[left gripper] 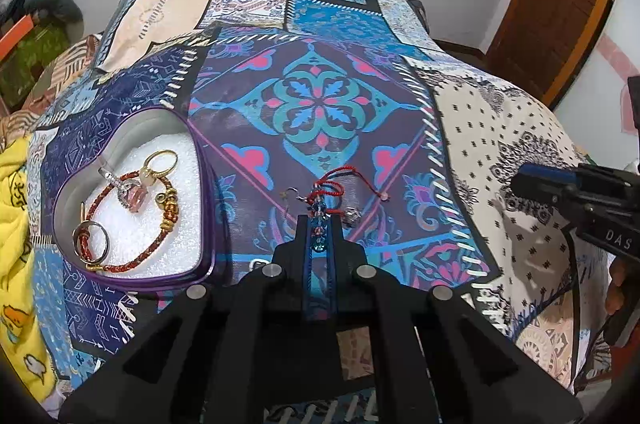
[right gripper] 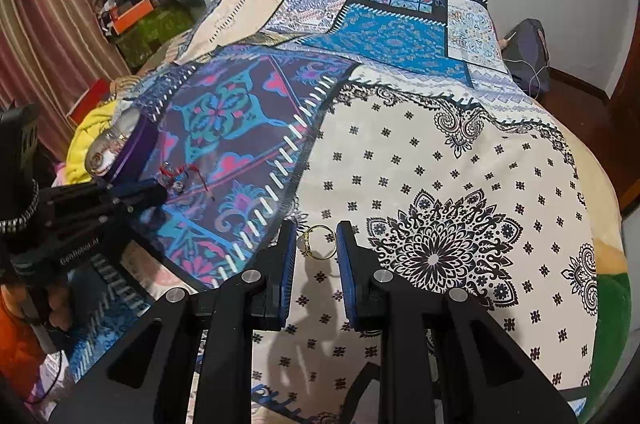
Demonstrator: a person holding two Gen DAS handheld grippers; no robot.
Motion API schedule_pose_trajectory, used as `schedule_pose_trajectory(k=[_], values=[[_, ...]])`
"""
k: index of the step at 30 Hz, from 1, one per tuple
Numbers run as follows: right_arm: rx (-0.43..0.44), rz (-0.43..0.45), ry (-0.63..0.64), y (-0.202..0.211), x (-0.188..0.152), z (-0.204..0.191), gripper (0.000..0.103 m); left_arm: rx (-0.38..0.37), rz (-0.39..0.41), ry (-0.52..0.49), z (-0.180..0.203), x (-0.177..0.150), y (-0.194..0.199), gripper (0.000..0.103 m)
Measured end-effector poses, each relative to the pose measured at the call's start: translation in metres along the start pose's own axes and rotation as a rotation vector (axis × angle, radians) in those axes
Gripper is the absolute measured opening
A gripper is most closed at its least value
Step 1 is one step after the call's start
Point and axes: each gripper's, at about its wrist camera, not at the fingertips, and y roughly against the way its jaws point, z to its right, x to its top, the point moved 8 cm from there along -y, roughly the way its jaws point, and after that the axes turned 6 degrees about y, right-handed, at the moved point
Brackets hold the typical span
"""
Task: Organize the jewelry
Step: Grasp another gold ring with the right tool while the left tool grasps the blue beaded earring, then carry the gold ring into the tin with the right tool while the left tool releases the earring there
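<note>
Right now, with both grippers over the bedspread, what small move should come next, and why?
Probably close the right gripper on the gold ring: it lies on the bedspread between the open fingers. The left gripper is already shut on the beaded bracelet, beside the heart-shaped box.

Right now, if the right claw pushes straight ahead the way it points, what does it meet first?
The small gold ring with a pale stone, lying on the white black-patterned bedspread between the open right claw's fingertips. Beyond it, only fabric, as far as depth shows.
</note>
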Motion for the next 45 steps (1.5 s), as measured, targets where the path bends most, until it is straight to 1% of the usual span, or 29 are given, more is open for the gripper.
schedule_pose_trajectory(k=[6, 18, 23, 28, 32, 36, 45], values=[[0.009, 0.036, 0.006, 0.012, 0.008, -0.010, 0.018, -0.026, 0.032, -0.004, 0.008, 0.001, 0.022, 0.005], [0.034, 0.135, 0.030, 0.045, 0.033, -0.042, 0.018, -0.049, 0.184, 0.009, 0.002, 0.024, 0.105, 0.006], [0.050, 0.177, 0.050, 0.056, 0.047, -0.060, 0.018, -0.039, 0.245, 0.010, -0.006, 0.031, 0.135, 0.006], [0.073, 0.219, 0.073, 0.063, 0.064, -0.084, 0.018, -0.027, 0.290, 0.021, -0.018, 0.036, 0.155, 0.006], [0.098, 0.239, 0.089, 0.061, 0.076, -0.103, 0.018, -0.017, 0.317, 0.035, -0.033, 0.041, 0.166, 0.005], [0.123, 0.241, 0.107, 0.053, 0.082, -0.121, 0.018, -0.005, 0.334, 0.047, -0.049, 0.043, 0.172, 0.006], [0.168, 0.201, 0.147, 0.021, 0.092, -0.160, 0.018, 0.011, 0.333, 0.075, -0.084, 0.043, 0.166, 0.005]])
